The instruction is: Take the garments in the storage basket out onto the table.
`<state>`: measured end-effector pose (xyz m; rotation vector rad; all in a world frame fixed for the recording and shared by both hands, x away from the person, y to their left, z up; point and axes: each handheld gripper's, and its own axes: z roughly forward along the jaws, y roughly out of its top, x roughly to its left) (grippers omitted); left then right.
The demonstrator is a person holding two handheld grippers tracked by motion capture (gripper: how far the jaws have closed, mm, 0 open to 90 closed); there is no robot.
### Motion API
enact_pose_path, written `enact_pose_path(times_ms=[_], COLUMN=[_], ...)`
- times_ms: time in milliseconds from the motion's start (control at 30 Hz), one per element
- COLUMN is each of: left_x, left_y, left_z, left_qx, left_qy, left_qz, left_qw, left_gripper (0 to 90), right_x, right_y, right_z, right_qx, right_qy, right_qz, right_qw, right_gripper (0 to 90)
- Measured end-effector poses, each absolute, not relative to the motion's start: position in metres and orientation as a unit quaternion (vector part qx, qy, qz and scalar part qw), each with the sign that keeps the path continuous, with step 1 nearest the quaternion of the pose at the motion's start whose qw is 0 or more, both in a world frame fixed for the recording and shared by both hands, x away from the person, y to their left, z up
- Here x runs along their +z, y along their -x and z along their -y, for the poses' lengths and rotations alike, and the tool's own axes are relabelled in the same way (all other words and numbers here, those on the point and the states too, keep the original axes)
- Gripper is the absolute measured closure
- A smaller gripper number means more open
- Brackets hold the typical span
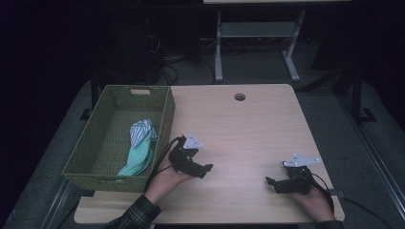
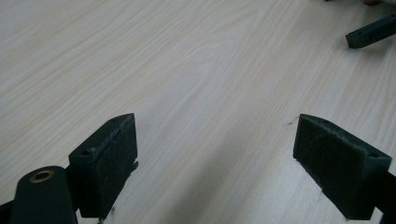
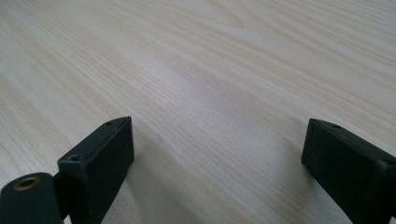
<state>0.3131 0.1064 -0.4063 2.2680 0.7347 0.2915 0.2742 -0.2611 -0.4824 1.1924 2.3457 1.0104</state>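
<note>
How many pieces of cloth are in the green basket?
2, as far as I can tell: a striped cloth toward the back of the green basket and a mint green cloth in front of it, touching. More could be hidden underneath.

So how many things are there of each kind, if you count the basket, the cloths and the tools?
Baskets: 1, the green woven basket at the table's left edge.
Cloths: 2, a striped cloth and a mint green cloth, both inside the basket.
Tools: 2, the left tool and the right tool, both open over bare table.
Total: 5.
</note>
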Motion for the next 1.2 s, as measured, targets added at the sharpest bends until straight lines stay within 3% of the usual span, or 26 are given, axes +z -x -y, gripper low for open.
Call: enact_pose_path(times_ms=[1200], left_x=[-0.370], left_y=[-0.319], left_z=[-0.117], left_qx=[0.088], left_qy=[-0.884], left_qz=[-0.236], left_qw=[0.395], left_gripper=[13.4], right_x=[-0.482], right_y=[-0.274], right_z=[0.261], right_qx=[0.354], right_qy=[-0.418], right_qz=[-0.821], right_qw=[0.161], right_gripper=[8.9])
